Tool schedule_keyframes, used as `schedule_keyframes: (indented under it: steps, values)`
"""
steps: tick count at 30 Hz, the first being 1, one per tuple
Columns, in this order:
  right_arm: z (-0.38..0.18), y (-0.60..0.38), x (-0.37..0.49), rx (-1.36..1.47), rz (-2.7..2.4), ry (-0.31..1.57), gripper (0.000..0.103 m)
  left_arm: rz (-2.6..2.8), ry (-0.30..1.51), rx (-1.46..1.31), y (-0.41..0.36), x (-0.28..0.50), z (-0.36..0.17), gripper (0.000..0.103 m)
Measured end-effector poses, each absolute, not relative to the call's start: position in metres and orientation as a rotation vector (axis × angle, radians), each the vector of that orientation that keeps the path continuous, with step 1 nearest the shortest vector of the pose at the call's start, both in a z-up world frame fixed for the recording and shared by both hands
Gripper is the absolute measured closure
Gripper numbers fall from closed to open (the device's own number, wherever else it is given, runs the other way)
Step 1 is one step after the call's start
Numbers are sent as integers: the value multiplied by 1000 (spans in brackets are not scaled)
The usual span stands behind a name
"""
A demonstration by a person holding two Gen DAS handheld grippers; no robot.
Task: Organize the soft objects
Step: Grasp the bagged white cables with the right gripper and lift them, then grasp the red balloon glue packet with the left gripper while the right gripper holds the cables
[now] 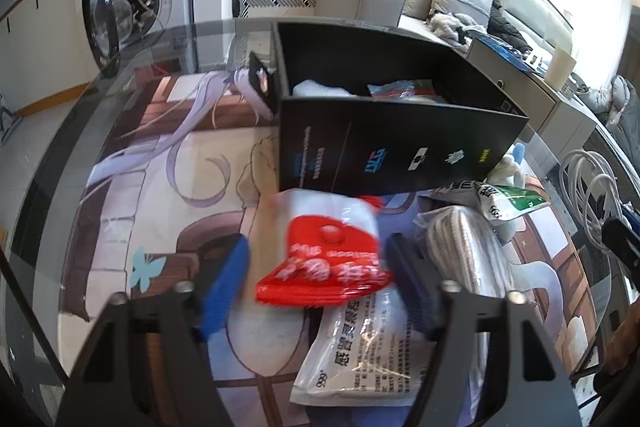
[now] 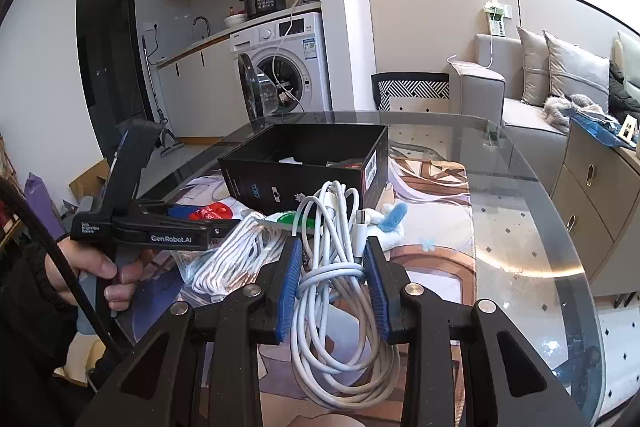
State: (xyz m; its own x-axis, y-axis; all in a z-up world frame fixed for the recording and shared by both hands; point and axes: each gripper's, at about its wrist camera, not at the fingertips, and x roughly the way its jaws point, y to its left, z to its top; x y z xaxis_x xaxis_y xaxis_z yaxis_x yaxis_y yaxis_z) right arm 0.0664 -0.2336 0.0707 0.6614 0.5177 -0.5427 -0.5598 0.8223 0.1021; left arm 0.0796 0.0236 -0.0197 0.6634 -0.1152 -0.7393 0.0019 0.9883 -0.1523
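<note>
Black cardboard forms the open box (image 1: 400,147) standing on the round glass table (image 2: 520,227), over a printed mat (image 1: 160,187) with a cartoon figure. Inside the box, the left wrist view shows a white soft item (image 1: 320,90) at one side and a clear bag with red and blue print (image 1: 402,89) beside it; nothing more of the contents can be made out. Just in front of the box lies a white pouch with a red header (image 1: 332,247), resting partly on a white medicine sachet (image 1: 360,347) with black print. The left gripper (image 1: 320,267) has its blue pads on either side of that red header; its right pad sits at the edge of the header while the left pad stands a little apart, so the jaws are spread around the pouch rather than pinching it. To the right lie a bagged coil of white rope (image 1: 460,247) and a green-and-white packet (image 1: 508,199). The right gripper (image 2: 334,281) has its blue pads pressed in on a bundle of white cable (image 2: 336,291), which loops up between the fingers and hangs down below them. A hand (image 2: 100,267) in a dark sleeve grasps the left gripper's handle at the left of the right wrist view.
</note>
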Motion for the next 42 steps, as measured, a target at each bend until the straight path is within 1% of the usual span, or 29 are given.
schedule_keyframes:
  steps: [1, 2, 12, 13, 14, 15, 18, 21, 23, 24, 26, 28, 31, 34, 39, 40, 41, 42]
  values:
    - [72, -233, 67, -76, 608, 587, 71, -79, 842, -143, 22, 79, -19, 47]
    - [72, -233, 67, -76, 609, 586, 71, -87, 836, -140, 22, 78, -18, 48]
    - [80, -226, 70, -70, 615, 559, 71, -107, 722, -168, 25, 53, 10, 50]
    - [81, -226, 70, -69, 615, 556, 71, -110, 708, -171, 26, 51, 14, 53]
    - [82, -226, 71, -67, 616, 554, 71, -112, 698, -173, 26, 50, 16, 69]
    - [83, -226, 71, -65, 616, 549, 71, -111, 692, -175, 27, 49, 19, 70]
    - [87, -224, 73, -63, 616, 538, 71, -106, 677, -174, 29, 49, 23, 70]
    - [89, -222, 73, -64, 618, 536, 71, -98, 703, -163, 29, 51, 17, 70]
    - [88, -223, 73, -62, 619, 541, 71, -90, 727, -152, 28, 51, 12, 67]
    - [87, -223, 73, -60, 619, 543, 71, -85, 734, -146, 28, 52, 10, 64]
    - [87, -223, 73, -59, 618, 545, 71, -80, 750, -148, 28, 54, 6, 41]
    - [86, -223, 75, -60, 619, 549, 71, -79, 758, -160, 28, 58, 2, 41]
    - [87, -222, 75, -62, 622, 551, 71, -59, 788, -148, 26, 67, -5, 28]
    - [87, -222, 77, -67, 624, 553, 71, -33, 823, -151, 25, 76, -11, 27]
    - [87, -223, 81, -67, 624, 559, 71, -15, 859, -143, 22, 85, -17, 27]
    - [86, -223, 82, -67, 623, 561, 71, -17, 862, -140, 22, 86, -19, 31]
    - [86, -223, 82, -66, 623, 562, 71, -24, 869, -138, 22, 86, -20, 44]
    - [86, -223, 83, -66, 624, 563, 71, -31, 869, -135, 21, 86, -20, 46]
